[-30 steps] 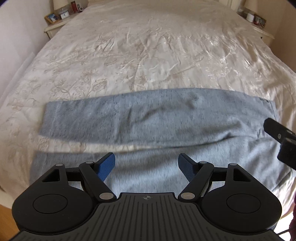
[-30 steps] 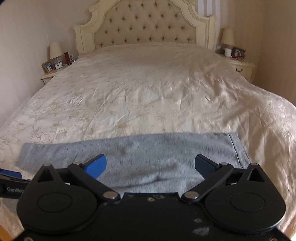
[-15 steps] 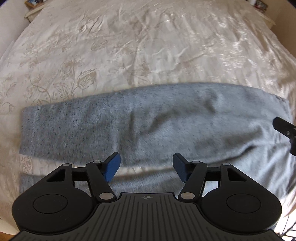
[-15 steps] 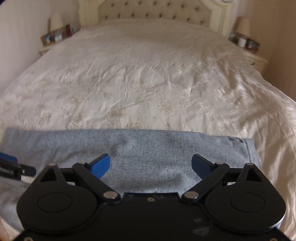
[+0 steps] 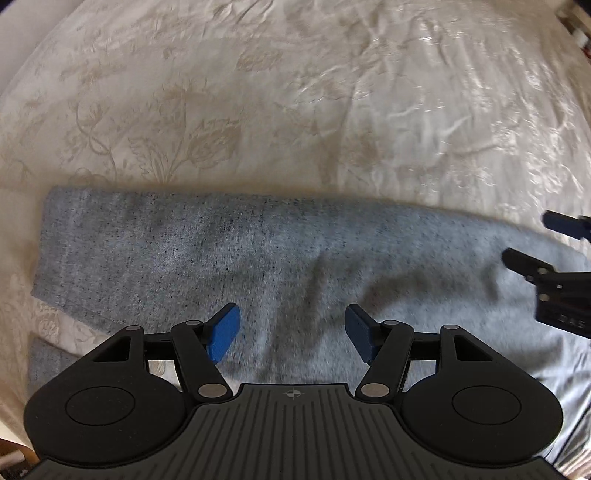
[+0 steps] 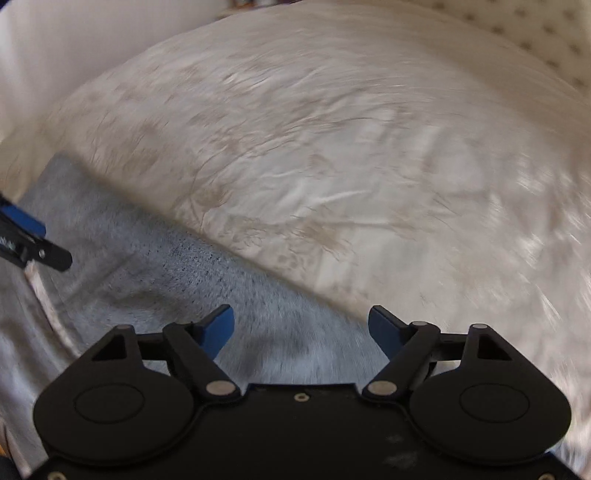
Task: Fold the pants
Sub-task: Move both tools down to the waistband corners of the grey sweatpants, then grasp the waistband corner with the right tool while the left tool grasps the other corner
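Observation:
Grey sweatpants (image 5: 229, 251) lie flat across the cream bedspread (image 5: 295, 92), legs pointing left. A second leg (image 5: 48, 362) shows at the lower left, apart from the upper one. My left gripper (image 5: 291, 332) is open and empty, low over the middle of the upper leg. My right gripper (image 6: 301, 326) is open and empty over the pants (image 6: 155, 273) near their far edge; this view is blurred. The right gripper also shows at the right edge of the left wrist view (image 5: 546, 258). The left gripper shows at the left edge of the right wrist view (image 6: 29, 240).
The bedspread (image 6: 332, 166) with a floral pattern stretches beyond the pants. A tufted headboard (image 6: 554, 29) shows at the top right of the right wrist view. A pale wall (image 6: 92, 48) is at the upper left.
Both grippers have moved forward and down toward the pants, which now fill more of each view. The right wrist view has swung and tilted. Both stay open.

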Motion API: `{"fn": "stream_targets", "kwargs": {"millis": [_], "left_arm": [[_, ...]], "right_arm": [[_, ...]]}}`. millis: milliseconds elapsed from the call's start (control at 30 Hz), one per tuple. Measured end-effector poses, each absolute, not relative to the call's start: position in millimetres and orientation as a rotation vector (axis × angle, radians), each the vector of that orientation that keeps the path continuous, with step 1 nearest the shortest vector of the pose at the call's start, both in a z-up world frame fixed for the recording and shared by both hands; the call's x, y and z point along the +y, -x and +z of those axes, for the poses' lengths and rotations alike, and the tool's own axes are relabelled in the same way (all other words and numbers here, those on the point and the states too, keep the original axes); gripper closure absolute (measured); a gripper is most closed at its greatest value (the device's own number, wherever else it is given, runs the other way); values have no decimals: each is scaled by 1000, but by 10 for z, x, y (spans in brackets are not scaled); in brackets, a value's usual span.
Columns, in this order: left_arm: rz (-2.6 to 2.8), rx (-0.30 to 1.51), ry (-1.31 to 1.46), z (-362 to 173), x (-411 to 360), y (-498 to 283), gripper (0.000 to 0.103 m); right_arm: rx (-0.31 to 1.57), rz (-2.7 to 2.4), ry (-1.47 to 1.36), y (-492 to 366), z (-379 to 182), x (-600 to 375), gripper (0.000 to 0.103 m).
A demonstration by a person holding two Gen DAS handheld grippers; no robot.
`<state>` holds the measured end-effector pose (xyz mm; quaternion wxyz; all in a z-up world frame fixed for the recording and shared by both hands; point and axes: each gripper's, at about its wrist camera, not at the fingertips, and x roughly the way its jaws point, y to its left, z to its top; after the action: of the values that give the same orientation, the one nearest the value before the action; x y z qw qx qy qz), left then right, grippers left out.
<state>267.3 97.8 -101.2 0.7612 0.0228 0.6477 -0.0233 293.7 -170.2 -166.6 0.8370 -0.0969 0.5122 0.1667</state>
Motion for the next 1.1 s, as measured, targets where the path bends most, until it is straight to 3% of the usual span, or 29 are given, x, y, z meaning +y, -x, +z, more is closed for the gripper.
{"fn": "stream_targets", "kwargs": {"millis": [133,267,333,367,400,700,1100], "left_arm": [[-37,1439,-24,-1148,1018,-2858,41],[-34,1451,-4,-1231,1035,-2989,41],[-42,1448,20,-1242,1045,-3054,41],[-48,1446,32,-1241,1050,-3076,41],[-53,1445,47,-1238,1051,-3106,41],[-100,1449,218,-1175,1010,-3296,41],[-65,1600,233,-1556,850,-3432,41]], "right_arm": [[1129,492,308,-3240,-1930,-1579,34],[1206,641,366,-3391,-2207,-1492,50],[1216,684,368,-3409,-2241,-1475,62],[1214,696,360,-3408,-2225,-1469,82],[1212,691,360,-3398,-2198,-1460,95],[1068,666,514,-2705,-1762,-1233,96],[1042,611,555,-2357,-1821,-1085,95]]}}
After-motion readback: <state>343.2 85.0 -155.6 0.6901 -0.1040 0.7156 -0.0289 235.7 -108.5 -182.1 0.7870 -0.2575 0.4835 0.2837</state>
